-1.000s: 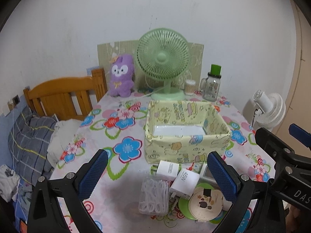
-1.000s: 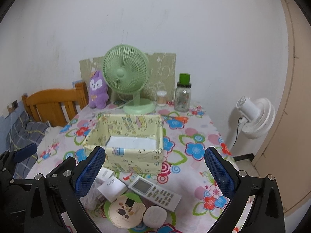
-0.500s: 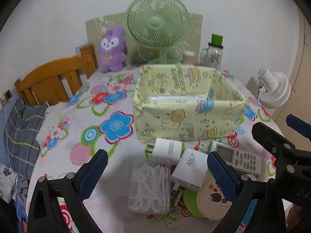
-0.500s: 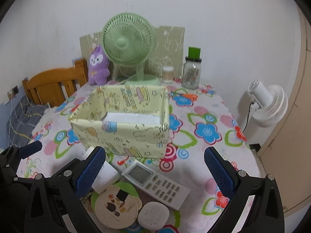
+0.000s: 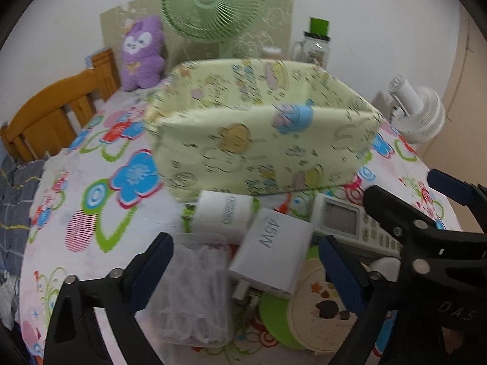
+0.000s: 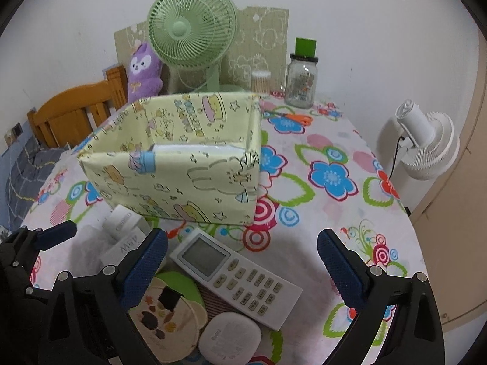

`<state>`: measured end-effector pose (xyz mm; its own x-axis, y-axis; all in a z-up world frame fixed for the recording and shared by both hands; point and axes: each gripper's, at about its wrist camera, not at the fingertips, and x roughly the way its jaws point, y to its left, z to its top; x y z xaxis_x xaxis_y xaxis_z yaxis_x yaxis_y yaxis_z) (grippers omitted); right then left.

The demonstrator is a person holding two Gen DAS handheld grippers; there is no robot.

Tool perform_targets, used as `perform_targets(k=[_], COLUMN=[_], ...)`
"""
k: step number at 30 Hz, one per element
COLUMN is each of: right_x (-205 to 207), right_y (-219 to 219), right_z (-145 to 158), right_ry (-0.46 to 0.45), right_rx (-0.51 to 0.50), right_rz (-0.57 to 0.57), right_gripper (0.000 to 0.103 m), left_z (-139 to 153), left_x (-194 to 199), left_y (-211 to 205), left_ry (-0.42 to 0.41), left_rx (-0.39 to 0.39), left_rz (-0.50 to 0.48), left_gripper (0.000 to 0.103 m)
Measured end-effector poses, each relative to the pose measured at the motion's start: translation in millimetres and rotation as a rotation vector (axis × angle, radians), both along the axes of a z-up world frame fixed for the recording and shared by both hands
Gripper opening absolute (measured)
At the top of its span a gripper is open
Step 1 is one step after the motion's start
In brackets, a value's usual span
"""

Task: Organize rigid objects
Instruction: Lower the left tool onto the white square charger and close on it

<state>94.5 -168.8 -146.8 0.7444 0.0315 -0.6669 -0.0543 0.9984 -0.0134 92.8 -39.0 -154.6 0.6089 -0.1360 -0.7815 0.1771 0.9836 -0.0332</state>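
A pale yellow cartoon-print fabric box (image 5: 264,140) (image 6: 176,164) stands open-topped on the flowered table. In front of it lie a clear box of floss picks (image 5: 194,292), a white 45W charger (image 5: 271,255) (image 6: 121,248), a smaller white charger (image 5: 223,216), a white remote (image 6: 234,276) (image 5: 344,225), a round cartoon tin (image 6: 167,319) (image 5: 322,304) and a white round case (image 6: 229,339). My left gripper (image 5: 243,267) hangs over the floss box and 45W charger, its jaws closing, with no pad pressing on either. Above the remote, my right gripper (image 6: 243,266) stands open.
A green fan (image 6: 191,30), a purple plush (image 6: 144,70), a glass jar (image 6: 301,82) and a cotton-swab tub (image 6: 261,80) line the back. Orange scissors (image 6: 292,118) lie behind the box. A wooden bed frame (image 6: 76,109) is at left, a white fan (image 6: 426,149) at right.
Both grippers have sunk toward the table and tipped downward, so the box and small items loom larger. The left jaws have narrowed a little.
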Motion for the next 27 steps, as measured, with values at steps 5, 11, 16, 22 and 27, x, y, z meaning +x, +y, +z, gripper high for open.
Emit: perform_targets(k=[5,11,16,22,27], right_x=[2.6,5.8,7.1,4.6,4.8], right_y=[-3.3,-5.5,-8.6,-10.5,-13.3], right_z=[-4.6,-9.1,-11.9,-13.3,-16.9], right_ry=[0.015,0.033,0.044,0.046,0.059], right_rx=[0.001,0.0,0.005,0.007,0.014], right_rz=[-0.008,-0.009,-0.009,-0.006,-0.006], right_gripper=[0.1,0.1,0.1,0.1,0.1], left_z=[-4.9,-6.4,-5.4,-11.1,-13.8], left_x=[0.6,-0.1,-2.3,-0.3,4.3], left_y=[-9.0,-20.3,-24.3,-27.3,-26.3], left_ry=[0.004,-0.019,-0.013,0.025,0.041], left_rx=[0.013,0.073,0.077,0.061,0.043], left_rz=[-0.033,-0.042,-0.055,-0.054,-0.031], left_gripper=[0.089,0.072,0.066,0.063,0.06])
